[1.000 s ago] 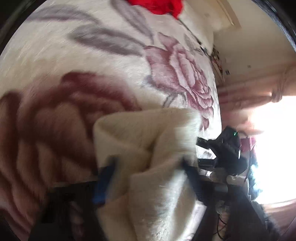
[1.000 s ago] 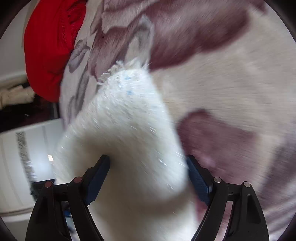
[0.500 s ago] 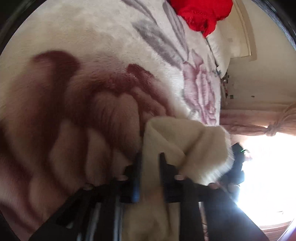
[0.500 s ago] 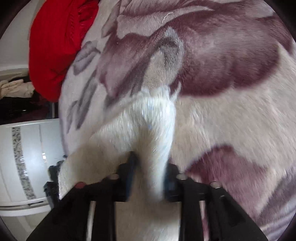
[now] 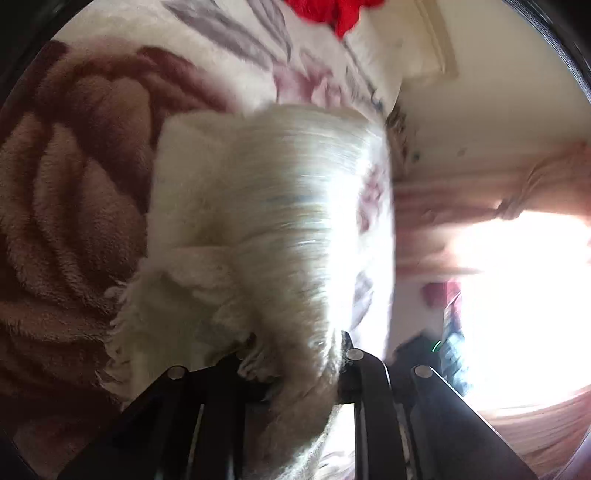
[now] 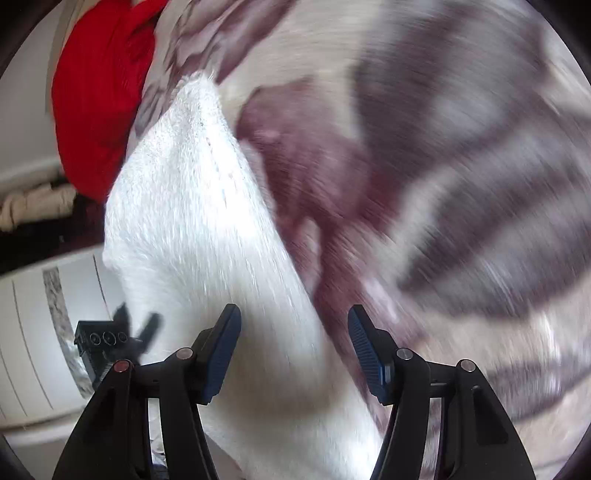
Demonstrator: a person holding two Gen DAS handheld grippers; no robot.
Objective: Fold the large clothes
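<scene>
A fluffy cream-white garment (image 5: pixel 258 221) lies bunched on a bed covered by a rose-patterned blanket (image 5: pixel 74 206). My left gripper (image 5: pixel 295 354) is shut on a bunch of the garment's edge, which hides the fingertips. In the right wrist view the same white garment (image 6: pixel 192 221) stretches away from the camera. My right gripper (image 6: pixel 293 343) is open, its blue pads (image 6: pixel 364 347) apart, with the fabric lying between and under them, not pinched.
A red garment (image 6: pixel 99 96) lies at the far end of the bed, also in the left wrist view (image 5: pixel 332 11). A bright window with pink curtains (image 5: pixel 517 184) is at the right. White furniture (image 6: pixel 33 332) stands beside the bed.
My right gripper has opened and let go of the white garment. My left gripper stays shut on it and has lifted and swung the fabric; both views are motion-blurred.
</scene>
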